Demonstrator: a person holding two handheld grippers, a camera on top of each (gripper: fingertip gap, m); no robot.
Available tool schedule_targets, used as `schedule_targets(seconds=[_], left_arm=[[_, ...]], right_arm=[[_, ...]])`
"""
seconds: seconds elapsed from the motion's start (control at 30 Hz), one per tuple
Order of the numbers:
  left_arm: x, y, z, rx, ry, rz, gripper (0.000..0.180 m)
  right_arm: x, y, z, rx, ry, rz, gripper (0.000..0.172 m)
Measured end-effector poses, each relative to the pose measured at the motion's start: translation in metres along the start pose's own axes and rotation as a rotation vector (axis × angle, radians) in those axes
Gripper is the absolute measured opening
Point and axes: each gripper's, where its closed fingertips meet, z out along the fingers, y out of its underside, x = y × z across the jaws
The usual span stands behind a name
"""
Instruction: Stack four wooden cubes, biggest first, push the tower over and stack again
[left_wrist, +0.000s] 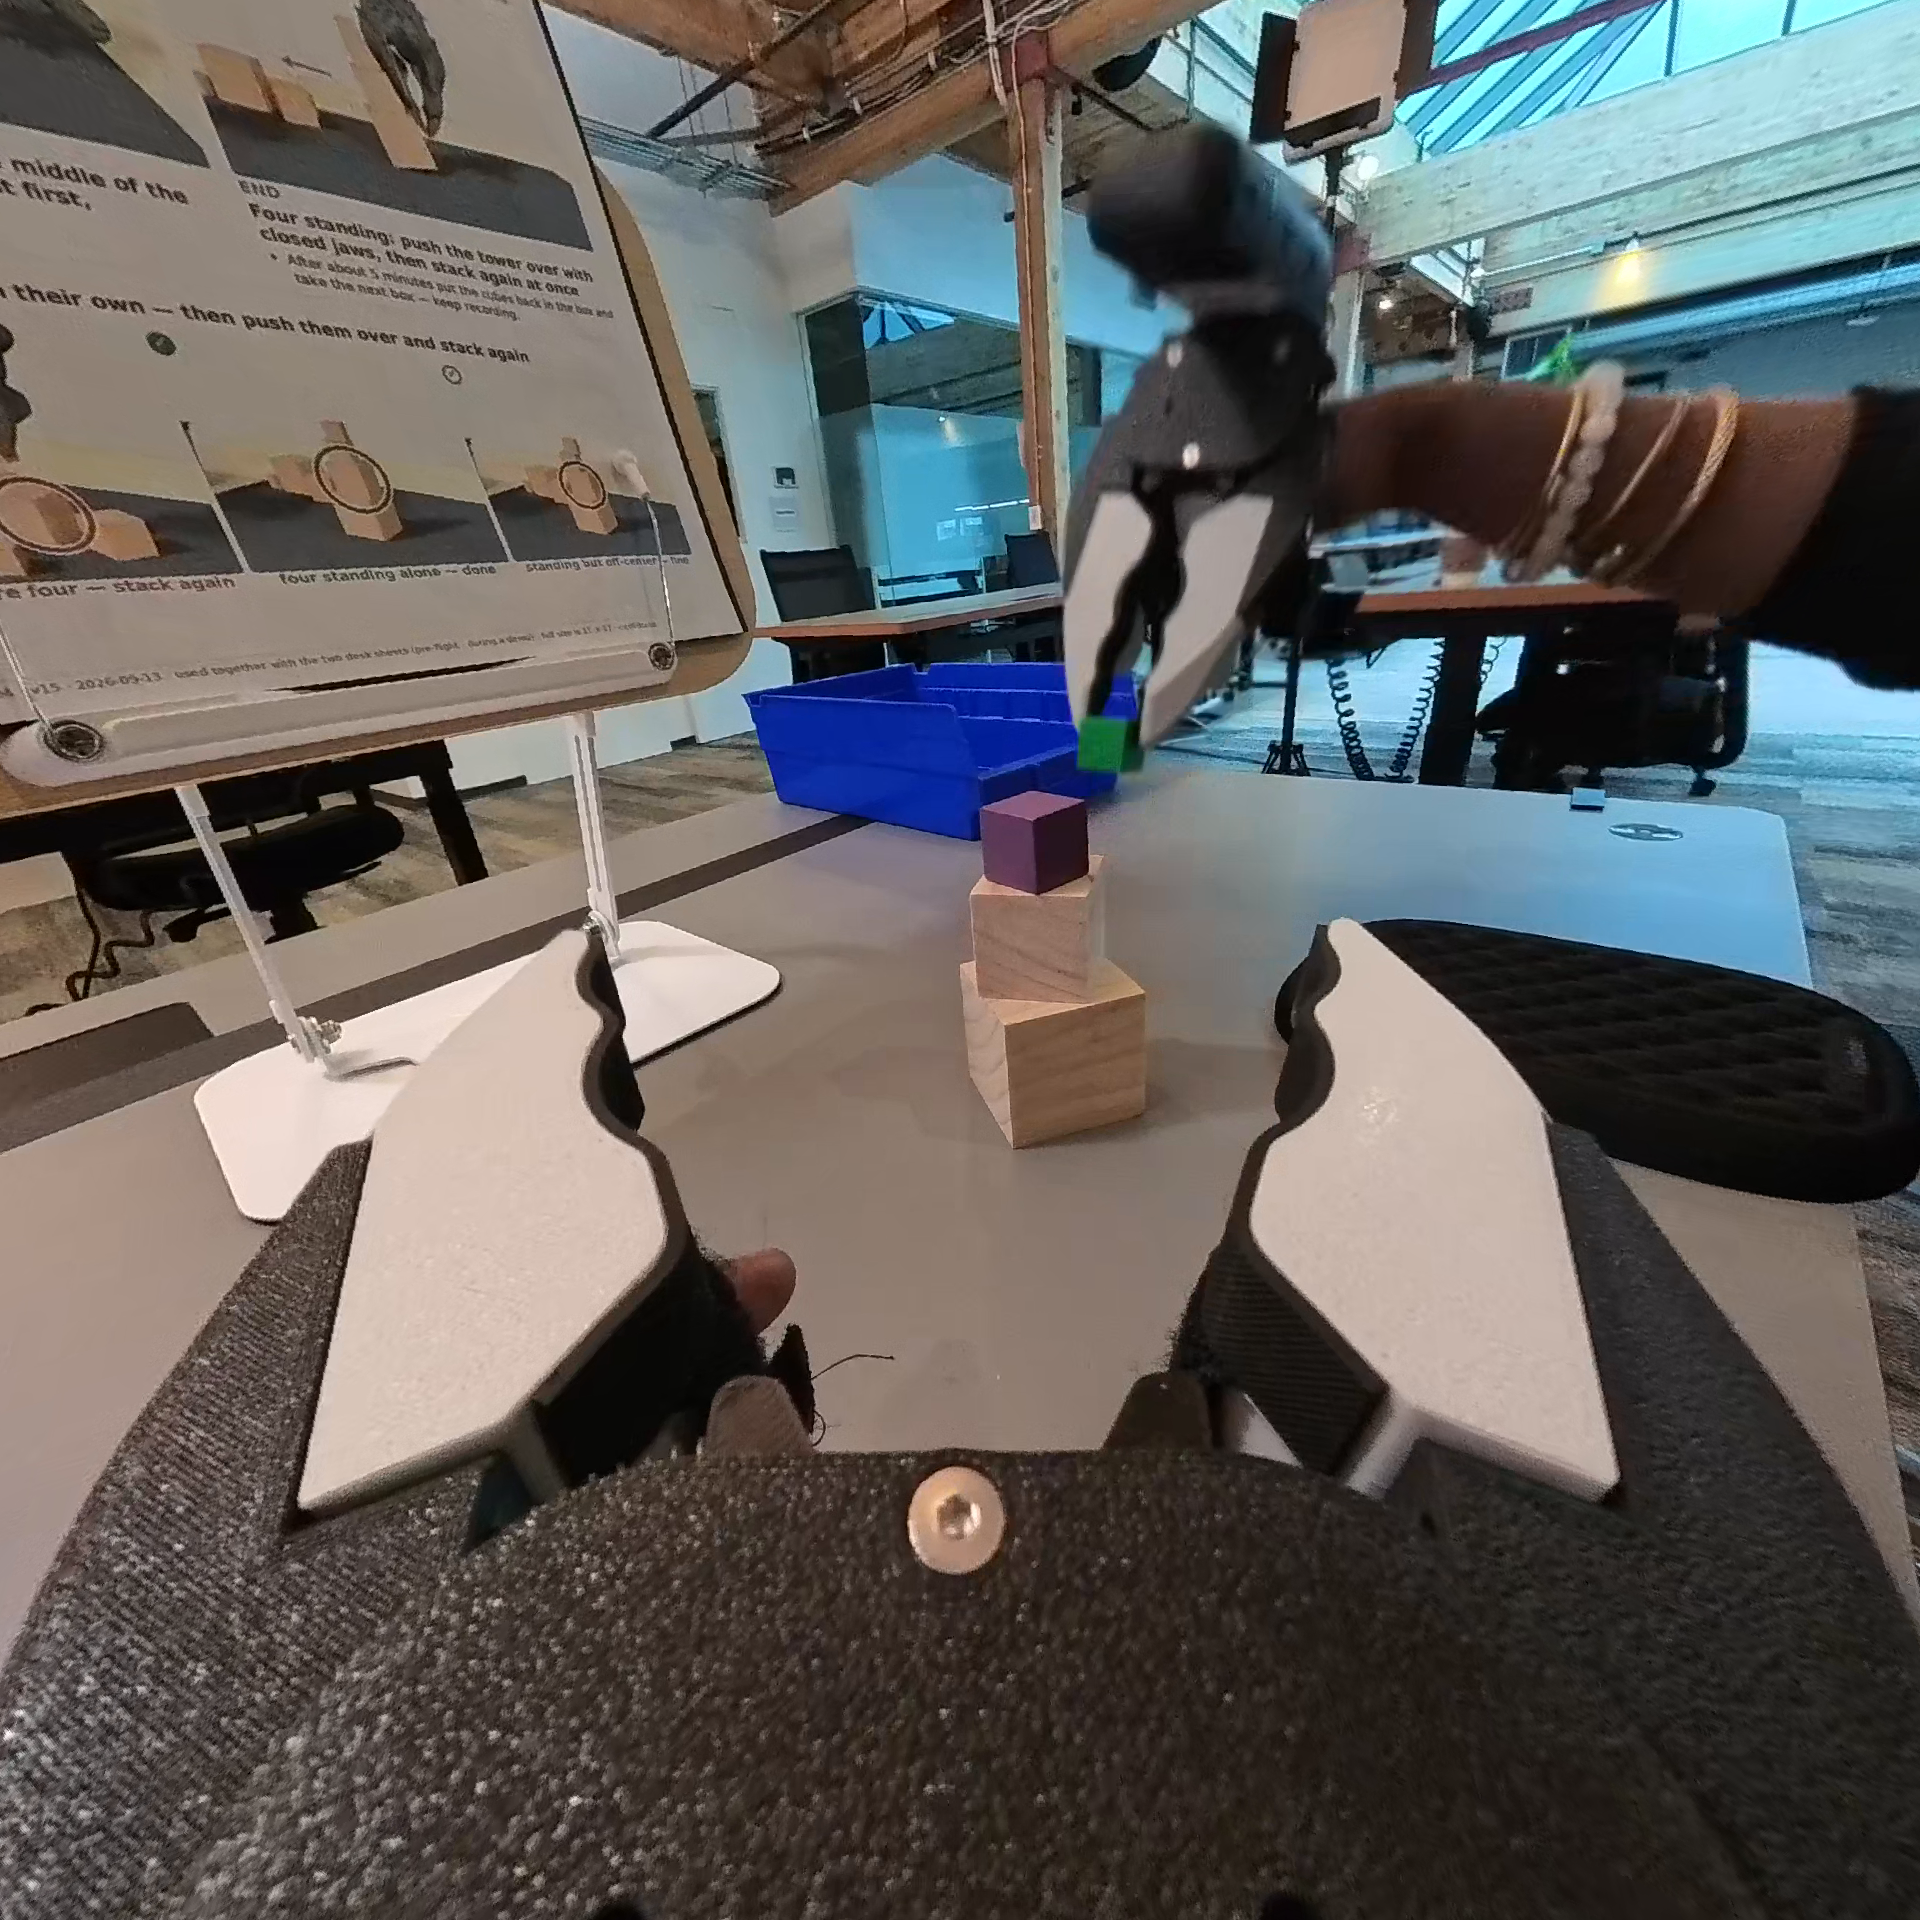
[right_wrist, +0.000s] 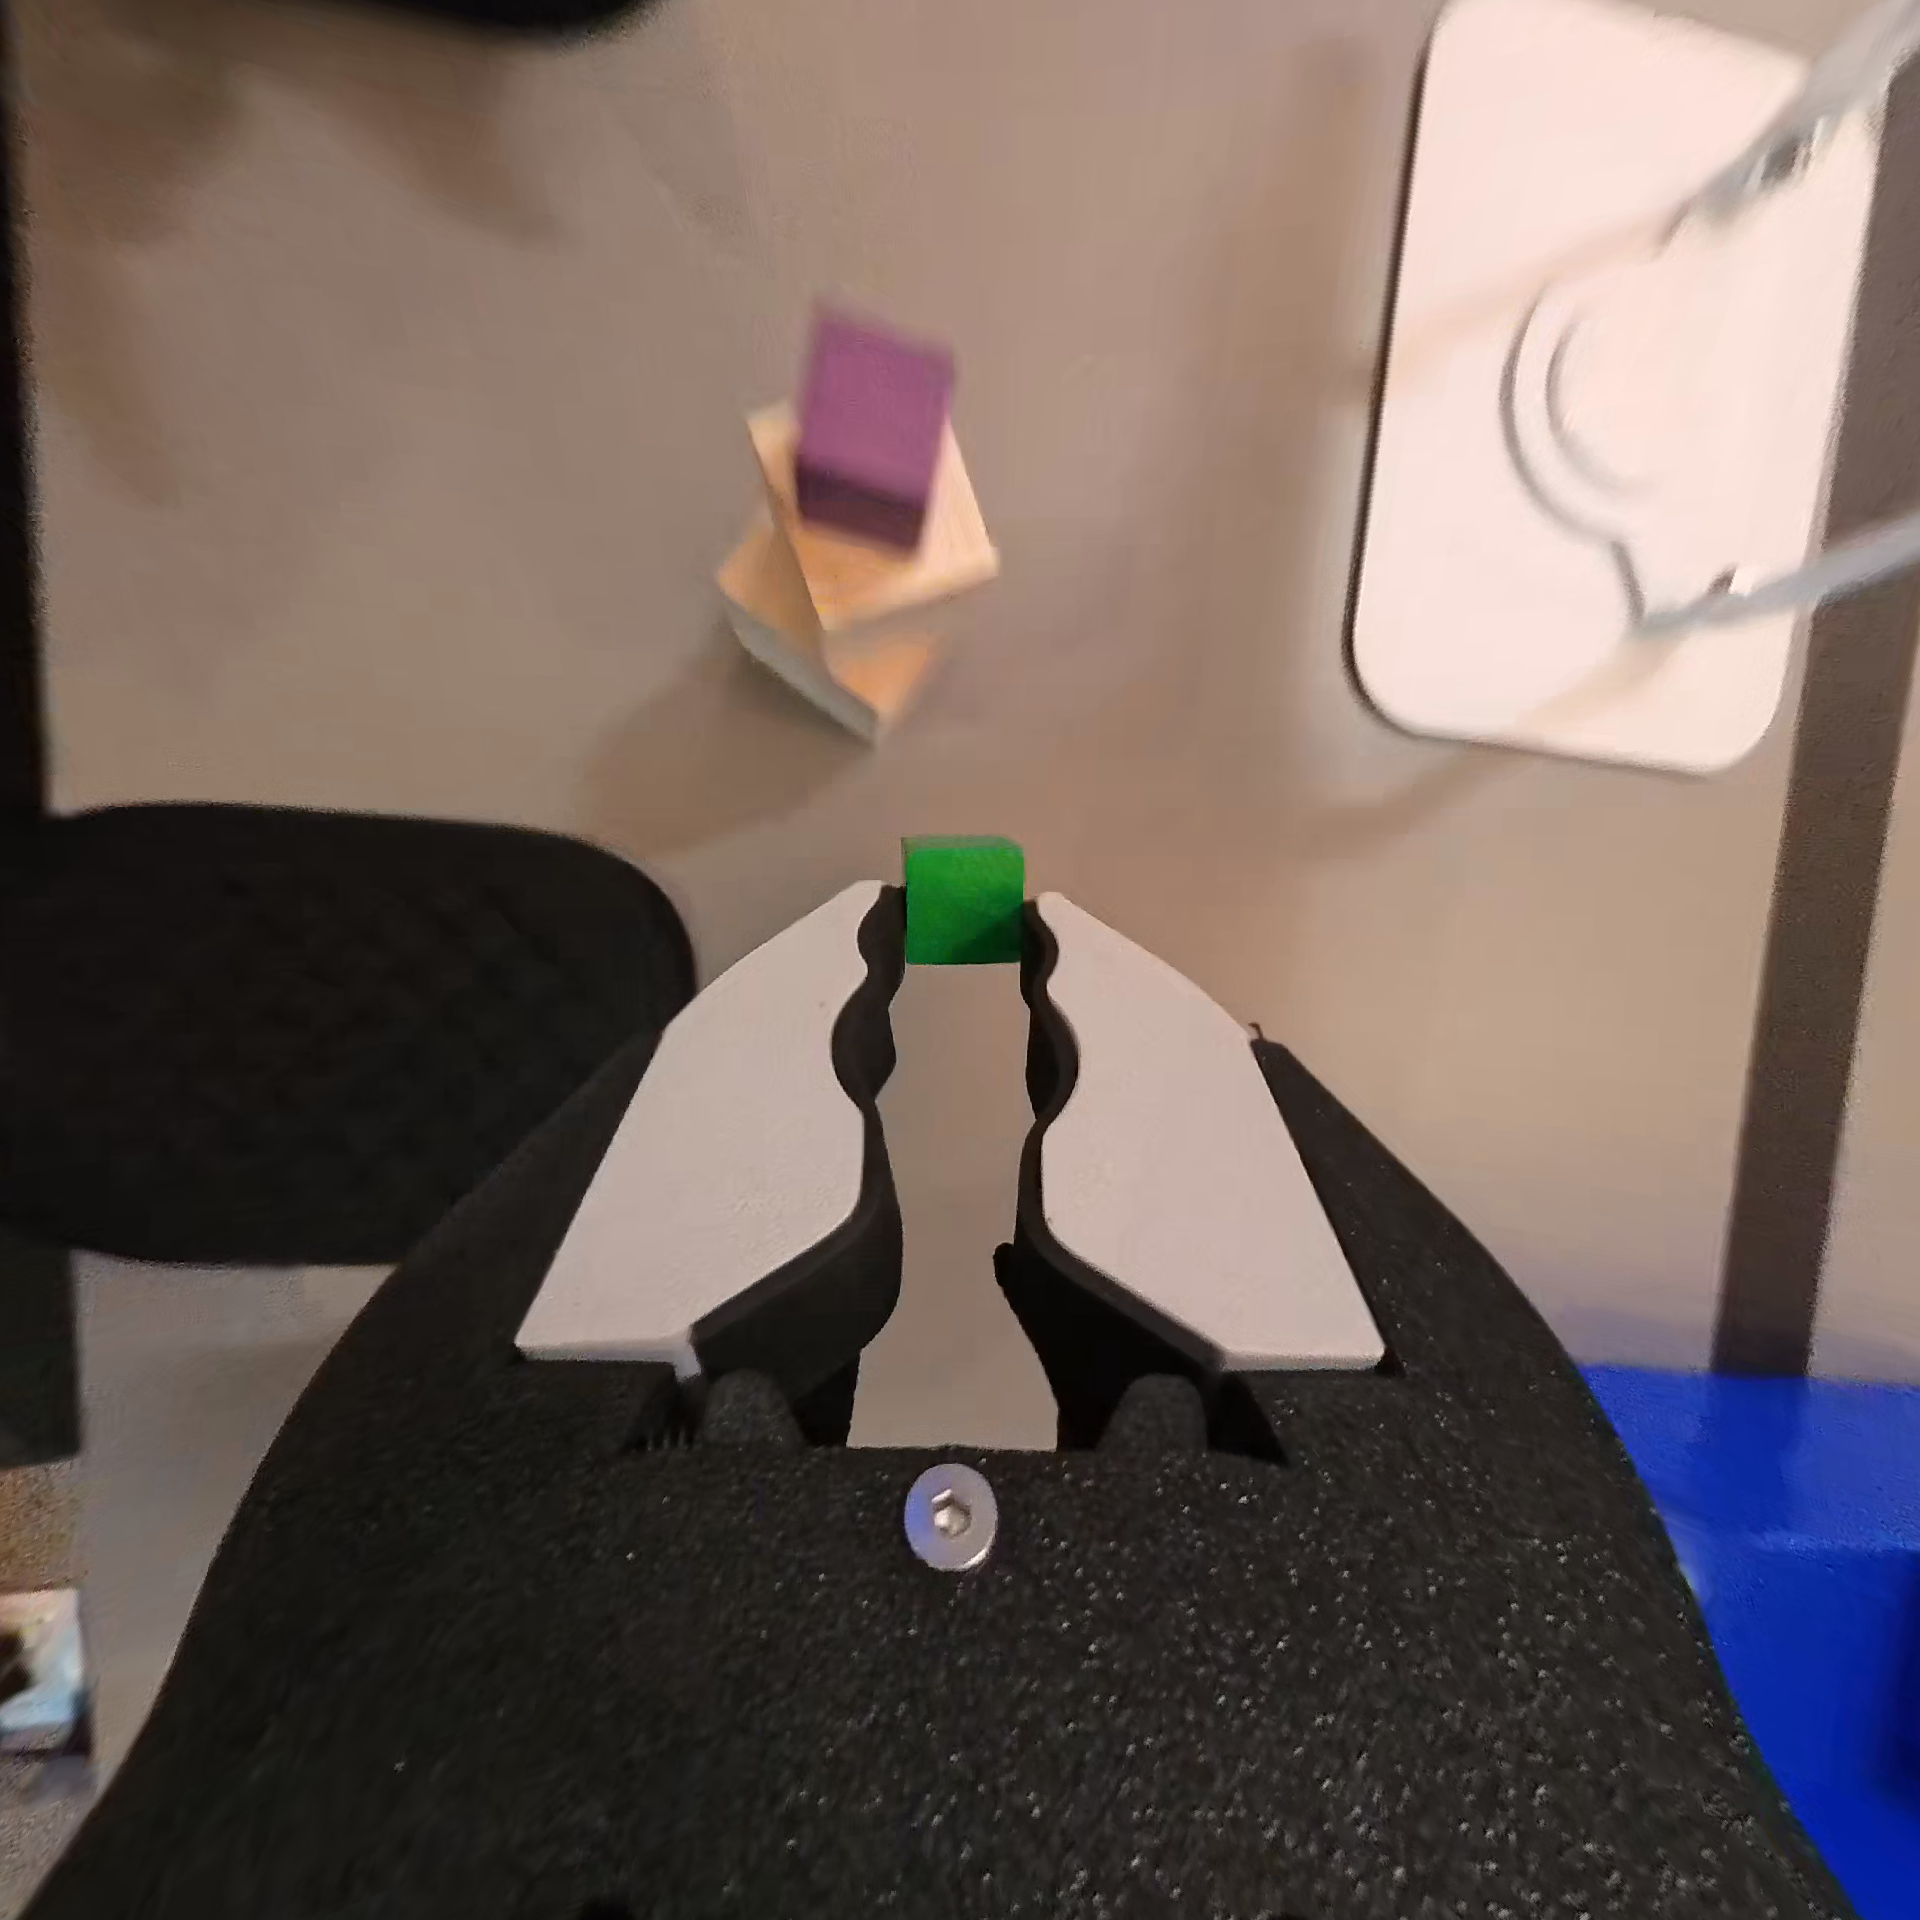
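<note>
Green, a small painted cube (right_wrist: 964, 902) sits pinched at the very tips of the right gripper (right_wrist: 962, 914), in the air above the purple cube (left_wrist: 1033, 840) topping two skewed pale wooden blocks (left_wrist: 1051, 1013) on the grey table (left_wrist: 852, 1049). Such a shallow hold could let it slip, and a nudge might topple that crooked stack. The left gripper (left_wrist: 951, 992) hovers near, fingers spread wide, empty.

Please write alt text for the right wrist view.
The right tool pinches a small green cube at its tips, above a grey table. Beyond stands a stack: a purple cube on two pale wooden blocks.

Green cube (right_wrist: 963, 902), purple cube (left_wrist: 1034, 841), blue bin (left_wrist: 873, 743), grey table (left_wrist: 883, 1039).
</note>
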Motion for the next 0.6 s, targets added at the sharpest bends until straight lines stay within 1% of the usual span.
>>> schedule_targets(seconds=[0.1,0.17,0.23,0.33,0.5,0.6], left_arm=[[0.000,0.000,0.000,0.001,0.002,-0.001,0.120],[0.000,0.000,0.000,0.004,0.002,-0.004,0.120],[0.000,0.000,0.000,0.004,0.003,-0.004,0.120],[0.002,0.000,0.000,0.002,0.009,0.003,0.119],[0.004,0.000,0.000,-0.002,0.017,0.023,0.118],[0.005,0.000,0.000,-0.003,0.020,0.025,0.118]], right_arm=[[-0.010,-0.046,-0.011,0.008,-0.041,-0.075,0.021],[-0.013,-0.065,-0.011,-0.024,-0.054,-0.094,0.021],[-0.015,-0.075,-0.006,-0.063,-0.062,-0.097,0.021],[-0.017,-0.084,0.003,-0.096,-0.073,-0.109,0.021],[-0.015,-0.080,0.015,-0.157,-0.078,-0.122,0.021],[-0.014,-0.079,0.019,-0.164,-0.080,-0.130,0.021]])
